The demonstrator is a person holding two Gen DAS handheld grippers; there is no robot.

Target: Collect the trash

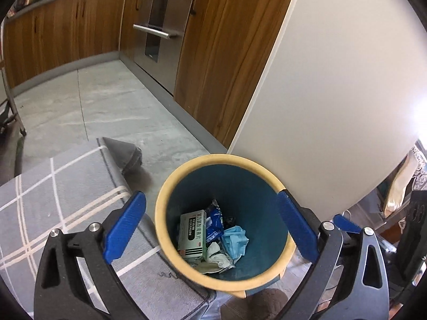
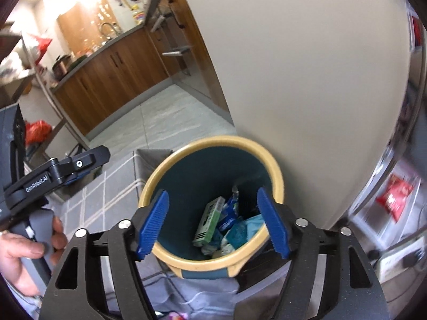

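A round bin with a yellow rim (image 1: pixel 162 200) and dark teal inside stands on the floor against a white wall; it also shows in the right wrist view (image 2: pixel 277 170). Inside lie a green and white box (image 1: pixel 192 236) (image 2: pixel 209 220), a blue wrapper (image 1: pixel 215 220), a light blue crumpled tissue (image 1: pixel 236 241) (image 2: pixel 253 222) and white paper. My left gripper (image 1: pixel 213 229) hovers above the bin, open and empty. My right gripper (image 2: pixel 214 224) hovers above the bin too, open and empty. The left gripper also shows at the left in the right wrist view (image 2: pixel 80 164).
A grey checked rug (image 1: pixel 66 186) lies left of the bin, its corner folded over (image 1: pixel 125 154). Wooden kitchen cabinets (image 1: pixel 66 34) and a steel oven (image 1: pixel 160 26) line the far side of a grey tiled floor (image 1: pixel 93 101). A white wall (image 1: pixel 333 80) rises right behind the bin.
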